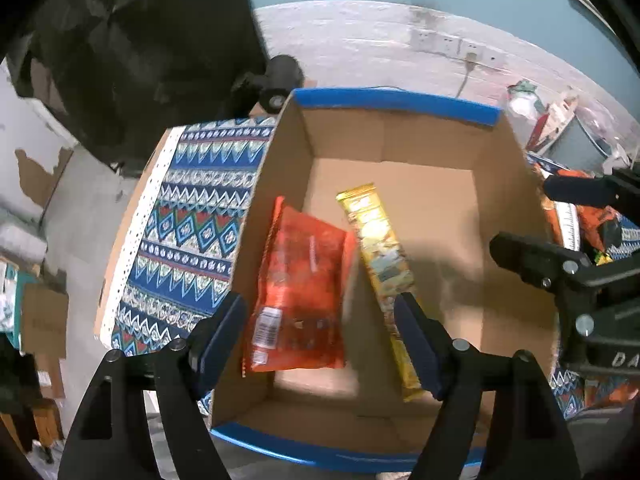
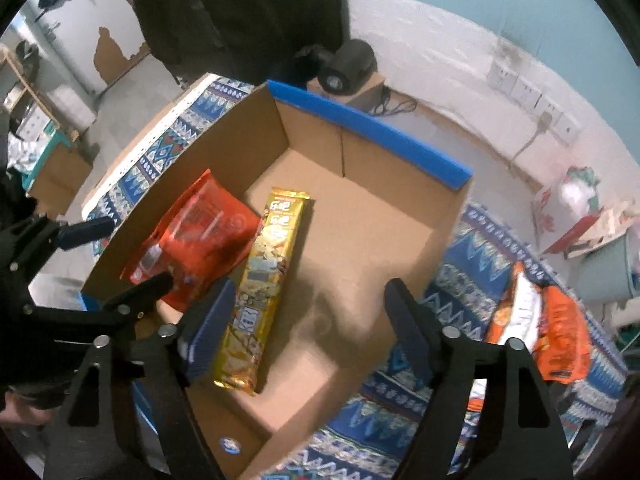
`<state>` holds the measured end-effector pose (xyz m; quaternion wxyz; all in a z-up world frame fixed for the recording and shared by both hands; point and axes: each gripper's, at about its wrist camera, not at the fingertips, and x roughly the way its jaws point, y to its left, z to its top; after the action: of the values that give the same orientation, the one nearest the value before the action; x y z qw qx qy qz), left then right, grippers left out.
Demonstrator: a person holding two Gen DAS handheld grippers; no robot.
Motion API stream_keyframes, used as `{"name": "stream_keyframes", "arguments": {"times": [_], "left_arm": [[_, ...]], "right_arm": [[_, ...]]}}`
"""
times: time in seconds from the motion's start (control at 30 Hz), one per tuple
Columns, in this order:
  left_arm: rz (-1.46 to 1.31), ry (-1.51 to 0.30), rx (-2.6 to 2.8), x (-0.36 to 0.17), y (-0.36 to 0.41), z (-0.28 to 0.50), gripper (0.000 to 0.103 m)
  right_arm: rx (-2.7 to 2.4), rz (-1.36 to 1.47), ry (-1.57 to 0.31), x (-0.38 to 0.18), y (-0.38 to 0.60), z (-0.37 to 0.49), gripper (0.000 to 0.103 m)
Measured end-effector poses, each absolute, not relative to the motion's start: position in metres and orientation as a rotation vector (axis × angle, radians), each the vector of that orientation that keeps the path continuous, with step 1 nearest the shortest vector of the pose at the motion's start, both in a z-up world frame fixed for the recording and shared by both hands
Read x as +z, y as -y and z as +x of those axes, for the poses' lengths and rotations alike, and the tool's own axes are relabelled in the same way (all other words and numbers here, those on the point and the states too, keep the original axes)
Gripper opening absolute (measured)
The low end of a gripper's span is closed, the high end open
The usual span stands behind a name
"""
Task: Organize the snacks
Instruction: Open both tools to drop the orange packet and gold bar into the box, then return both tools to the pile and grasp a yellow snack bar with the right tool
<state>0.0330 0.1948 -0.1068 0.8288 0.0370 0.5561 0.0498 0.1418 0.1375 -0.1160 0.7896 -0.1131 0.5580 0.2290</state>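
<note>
The cardboard box (image 2: 360, 216) on the patterned surface (image 2: 472, 248) already holds a red bag (image 2: 192, 240) and a gold packet (image 2: 260, 280), orange packets (image 2: 548, 320) wait just outside it, and above it the left gripper (image 1: 320, 340) and right gripper (image 2: 308, 324) gape wide, empty.

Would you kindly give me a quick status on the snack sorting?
Both grippers, left and right, open and empty above cardboard box. Red bag and yellow pack inside. Orange packets remain on patterned cloth. Nothing obstructing.
</note>
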Motion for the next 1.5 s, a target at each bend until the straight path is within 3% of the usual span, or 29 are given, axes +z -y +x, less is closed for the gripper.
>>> {"name": "stream_keyframes", "arguments": {"times": [0.83, 1.5], "left_arm": [[0.188, -1.134, -0.132, -0.078, -0.077, 0.014, 0.079], [0.386, -1.219, -0.3, -0.124, 0.038, -0.001, 0.079]], "right_arm": [[0.387, -0.265, -1.136, -0.074, 0.017, 0.078, 0.08], [0.301, -0.229, -1.221, -0.119, 0.132, 0.038, 0.08]]}}
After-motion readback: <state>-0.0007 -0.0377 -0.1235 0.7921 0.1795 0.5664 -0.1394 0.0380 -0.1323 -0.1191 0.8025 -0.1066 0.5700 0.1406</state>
